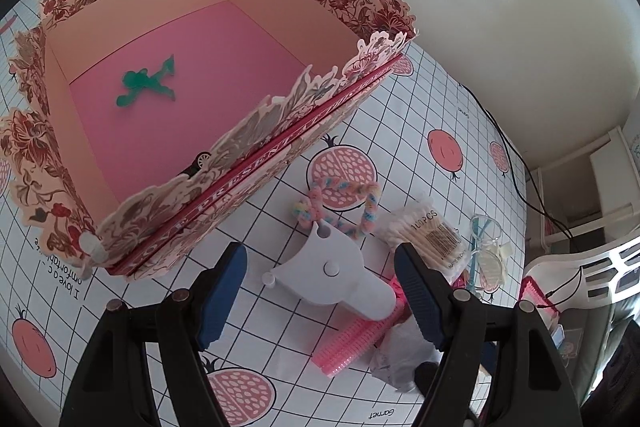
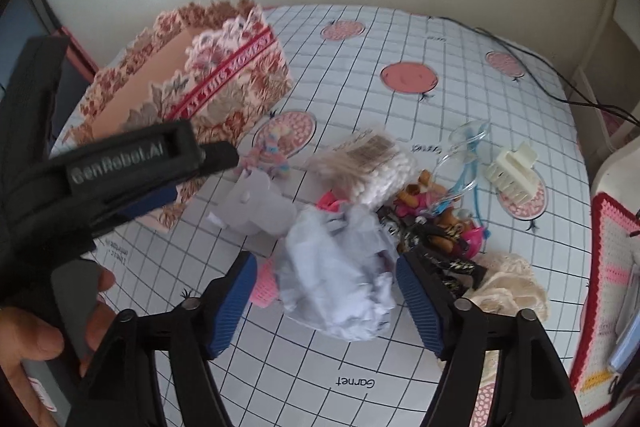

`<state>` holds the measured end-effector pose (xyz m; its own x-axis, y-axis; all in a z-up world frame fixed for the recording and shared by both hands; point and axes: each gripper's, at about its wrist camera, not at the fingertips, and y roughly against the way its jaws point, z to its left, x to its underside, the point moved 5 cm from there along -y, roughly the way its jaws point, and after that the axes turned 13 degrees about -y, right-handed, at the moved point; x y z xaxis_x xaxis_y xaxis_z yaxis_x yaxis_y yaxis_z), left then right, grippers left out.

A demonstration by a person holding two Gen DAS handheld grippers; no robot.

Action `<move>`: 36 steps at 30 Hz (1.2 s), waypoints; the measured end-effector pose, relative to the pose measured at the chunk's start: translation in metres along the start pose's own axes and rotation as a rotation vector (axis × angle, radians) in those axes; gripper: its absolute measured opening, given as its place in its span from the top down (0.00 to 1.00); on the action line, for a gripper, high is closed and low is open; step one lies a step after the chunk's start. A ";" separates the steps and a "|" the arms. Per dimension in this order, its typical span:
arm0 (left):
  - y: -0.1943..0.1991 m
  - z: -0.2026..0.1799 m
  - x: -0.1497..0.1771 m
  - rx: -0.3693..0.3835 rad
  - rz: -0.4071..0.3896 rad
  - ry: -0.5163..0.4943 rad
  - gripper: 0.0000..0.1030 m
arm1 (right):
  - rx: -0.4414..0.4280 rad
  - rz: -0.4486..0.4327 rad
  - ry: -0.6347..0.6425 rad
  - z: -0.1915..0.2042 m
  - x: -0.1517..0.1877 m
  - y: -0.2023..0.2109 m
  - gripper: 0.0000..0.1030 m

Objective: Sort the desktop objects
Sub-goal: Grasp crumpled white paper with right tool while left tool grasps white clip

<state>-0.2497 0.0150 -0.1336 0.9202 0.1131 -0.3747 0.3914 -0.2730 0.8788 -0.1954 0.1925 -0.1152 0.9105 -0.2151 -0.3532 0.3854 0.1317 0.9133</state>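
A: Left wrist view first. The left gripper (image 1: 320, 291) stands with its blue-padded jaws apart over a pale grey plastic gadget with a round button and a tube-like handle (image 1: 340, 277). The gadget lies on the gridded pomegranate-print tablecloth (image 1: 420, 115) between the pads, and I see neither pad pressing on it.

B: And the destination?

A: The pink floral cardboard box with scalloped edges (image 1: 288, 15) sits open just beyond, holding a flat green figure-shaped piece (image 1: 146, 83) and a small toy car (image 1: 198, 163) half hidden by the near wall. A pastel pipe-cleaner twist (image 1: 340, 203) and a bag of cotton swabs (image 1: 424, 235) lie beside the gadget.

B: Right wrist view?

A: The right gripper (image 2: 326, 303) also has its jaws spread, straddling a crumpled ball of white tissue paper (image 2: 340, 275) at the edge of the pile. A cream hair claw clip (image 2: 512, 171) lies well apart, and a hand (image 2: 36, 343) holds the other tool at left.

B: So which step?

A: Both look poised to pick, as I judge it. Next each needs to lower, close squarely, then lift clear; the gadget's smooth curves could slip, and the tissue may drag neighbours.
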 end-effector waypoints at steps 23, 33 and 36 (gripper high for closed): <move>-0.019 -0.001 0.006 -0.023 0.041 -0.016 0.25 | 0.039 0.040 -0.045 -0.025 0.003 -0.033 0.31; -0.032 -0.004 0.009 -0.023 0.067 -0.021 0.25 | -0.046 -0.052 -0.122 -0.030 -0.016 -0.002 0.36; -0.038 -0.004 0.011 -0.022 0.079 -0.020 0.25 | -0.064 -0.103 -0.144 -0.032 -0.022 0.014 0.36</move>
<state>-0.2543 0.0306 -0.1697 0.9479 0.0732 -0.3099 0.3182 -0.2590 0.9120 -0.2056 0.2299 -0.1010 0.8369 -0.3658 -0.4072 0.4880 0.1618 0.8577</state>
